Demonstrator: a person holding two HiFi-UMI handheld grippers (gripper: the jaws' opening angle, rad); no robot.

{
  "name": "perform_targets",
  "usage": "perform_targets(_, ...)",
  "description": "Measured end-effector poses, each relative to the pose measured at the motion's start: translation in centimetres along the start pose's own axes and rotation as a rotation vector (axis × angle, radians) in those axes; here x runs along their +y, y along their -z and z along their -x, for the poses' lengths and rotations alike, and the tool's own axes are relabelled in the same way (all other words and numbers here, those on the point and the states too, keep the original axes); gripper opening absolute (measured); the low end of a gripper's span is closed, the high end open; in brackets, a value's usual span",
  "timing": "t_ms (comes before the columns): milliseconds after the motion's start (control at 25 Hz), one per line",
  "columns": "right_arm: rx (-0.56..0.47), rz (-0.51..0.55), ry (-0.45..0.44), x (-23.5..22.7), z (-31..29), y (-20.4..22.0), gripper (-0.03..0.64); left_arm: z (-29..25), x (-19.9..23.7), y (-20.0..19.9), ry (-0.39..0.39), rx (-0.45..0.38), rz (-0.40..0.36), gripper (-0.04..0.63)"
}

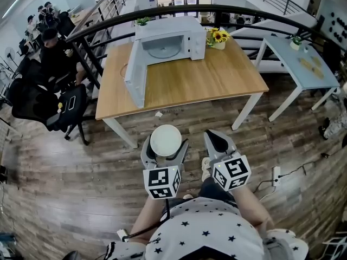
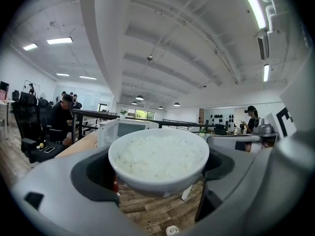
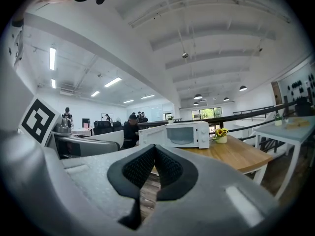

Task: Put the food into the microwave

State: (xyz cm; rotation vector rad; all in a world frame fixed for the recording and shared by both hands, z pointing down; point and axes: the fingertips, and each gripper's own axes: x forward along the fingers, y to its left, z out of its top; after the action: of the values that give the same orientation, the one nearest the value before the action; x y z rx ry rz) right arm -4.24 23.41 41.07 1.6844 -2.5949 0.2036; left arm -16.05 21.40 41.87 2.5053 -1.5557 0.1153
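A white bowl of rice (image 1: 165, 140) (image 2: 158, 157) is held between the jaws of my left gripper (image 1: 165, 148) (image 2: 158, 181), out over the wooden floor in front of the table. The white microwave (image 1: 165, 43) (image 2: 120, 128) (image 3: 179, 134) stands at the back of the wooden table (image 1: 217, 80) with its door (image 1: 135, 75) swung wide open and its turntable showing. My right gripper (image 1: 217, 141) (image 3: 155, 167) is beside the left one, its jaws touching at the tips with nothing between them.
A pot of sunflowers (image 1: 217, 38) (image 3: 221, 134) stands right of the microwave. A pale blue table (image 1: 301, 61) is at the right. A black railing (image 1: 190, 10) curves behind the table. People sit at desks at the far left (image 1: 51, 47). A power strip (image 1: 275, 175) lies on the floor.
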Motion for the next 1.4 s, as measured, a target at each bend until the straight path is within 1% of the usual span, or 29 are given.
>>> perform_targets(240,-0.011,-0.007,-0.021,-1.2,-1.4,-0.3,0.006,-1.8,-0.2,-0.4,-0.009,-0.005,-0.001,0.494)
perform_targets(480,-0.018,0.0,-0.039,-3.5,-4.4,-0.4,0.006,-5.3,0.5,-0.8,-0.025,-0.016,0.0,0.494)
perform_targets(800,-0.01,0.011,-0.051,-8.0,-9.7,-1.2,0.006,-11.6,2.0,-1.9,-0.044,-0.016,0.0,0.494)
perform_targets(1160,0.001,0.04,-0.109,-12.4,-17.2,-3.3,0.006,-19.4,4.1,-4.4,-0.079,-0.022,0.005,0.494)
perform_targets(1400,0.009,0.055,-0.154,-16.0,-21.2,-4.9,0.006,-24.4,4.6,-5.9,-0.117,-0.015,0.01,0.494)
